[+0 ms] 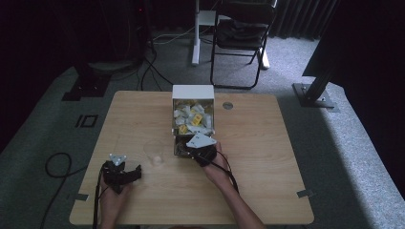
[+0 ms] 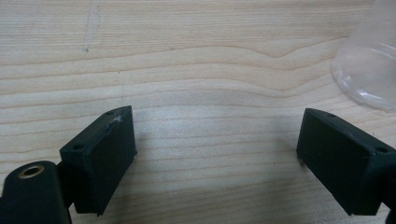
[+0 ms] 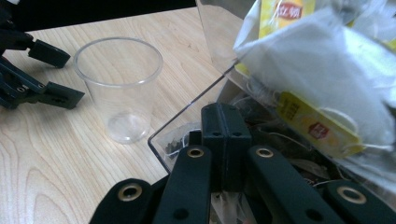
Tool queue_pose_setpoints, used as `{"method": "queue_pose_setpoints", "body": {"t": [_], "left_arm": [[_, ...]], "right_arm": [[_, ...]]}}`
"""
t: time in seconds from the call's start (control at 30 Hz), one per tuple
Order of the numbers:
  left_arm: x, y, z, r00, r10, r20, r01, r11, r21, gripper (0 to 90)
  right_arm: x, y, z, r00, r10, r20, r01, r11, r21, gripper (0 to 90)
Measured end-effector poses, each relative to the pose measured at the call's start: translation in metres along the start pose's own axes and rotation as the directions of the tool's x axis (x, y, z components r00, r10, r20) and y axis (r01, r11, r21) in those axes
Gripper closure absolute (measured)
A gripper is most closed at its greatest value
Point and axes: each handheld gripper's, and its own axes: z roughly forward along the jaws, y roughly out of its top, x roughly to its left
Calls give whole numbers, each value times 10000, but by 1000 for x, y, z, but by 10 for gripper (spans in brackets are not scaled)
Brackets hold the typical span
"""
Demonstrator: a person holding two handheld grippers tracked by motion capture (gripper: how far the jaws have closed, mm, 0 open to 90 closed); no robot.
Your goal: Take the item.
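The left gripper (image 1: 125, 175) rests wide open and empty on the table (image 2: 196, 60), the clear cup (image 3: 118, 84) just ahead of it; the right gripper (image 3: 223, 122), jaws pressed together inside the clear tray (image 3: 187, 109), probably picks a tea bag (image 3: 322, 74), white with yellow tag; whether it grips one I cannot tell; next it must lift toward the cup.

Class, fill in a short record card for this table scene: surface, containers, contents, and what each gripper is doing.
Surface: wooden table
Container one: box, white back, clear tray at the front, mid-table
Contents: tea bags with yellow tags
Container two: clear plastic cup, upright, empty, left of the box
Left gripper: jaws wide apart, nothing between them, over bare wood beside the cup
Right gripper: jaws pressed together at the tray's front edge; whether a tea bag is pinched cannot be told
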Motion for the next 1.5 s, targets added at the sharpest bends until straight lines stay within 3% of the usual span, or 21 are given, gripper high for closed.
{"method": "queue_pose_setpoints", "body": {"t": [1.5], "left_arm": [[0,0,0,10000,-32,-1,32,10000,-24,126]], "right_arm": [[15,28,-23,9981,-366,-496,341,9982,-501,900]]}}
